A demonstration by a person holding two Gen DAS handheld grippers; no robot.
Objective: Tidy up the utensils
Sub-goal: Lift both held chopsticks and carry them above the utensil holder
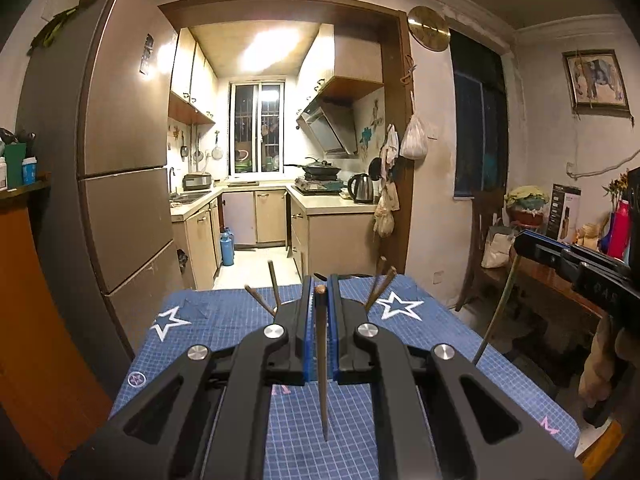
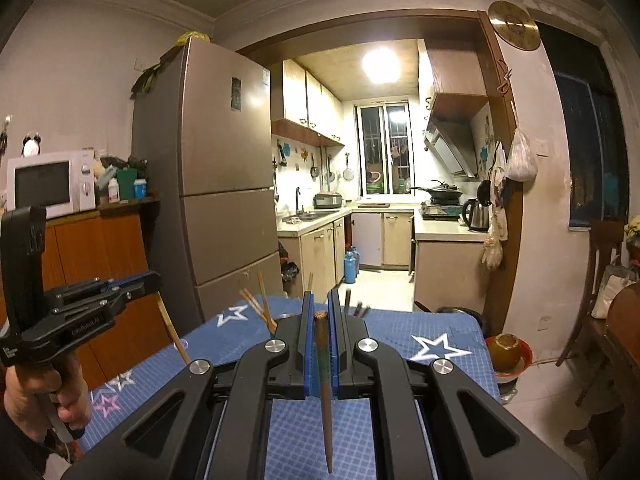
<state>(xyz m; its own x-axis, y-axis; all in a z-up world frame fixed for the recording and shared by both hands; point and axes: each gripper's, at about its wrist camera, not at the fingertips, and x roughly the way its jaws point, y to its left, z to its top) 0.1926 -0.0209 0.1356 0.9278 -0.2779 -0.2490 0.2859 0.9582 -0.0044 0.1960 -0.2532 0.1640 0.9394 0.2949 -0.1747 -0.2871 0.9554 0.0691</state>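
My left gripper [image 1: 320, 292] is shut on a dark wooden chopstick [image 1: 322, 364] that hangs point down between its blue pads, above the blue star-patterned tablecloth [image 1: 224, 320]. My right gripper [image 2: 319, 308] is shut on another brown chopstick [image 2: 325, 384], also point down. Several more chopsticks [image 1: 262, 298] stick up behind the left gripper's fingers, their holder hidden; they also show in the right wrist view [image 2: 260, 308]. The right gripper shows in the left wrist view [image 1: 520, 246] with its chopstick [image 1: 496, 312]. The left gripper shows in the right wrist view [image 2: 154, 280].
A tall brown fridge [image 1: 120, 160] stands left of the table. An orange cabinet [image 2: 100, 264] carries a microwave [image 2: 48, 184]. A wooden chair [image 1: 486, 240] and a side table [image 1: 560, 276] are on the right. A bowl [image 2: 506, 350] sits on the floor.
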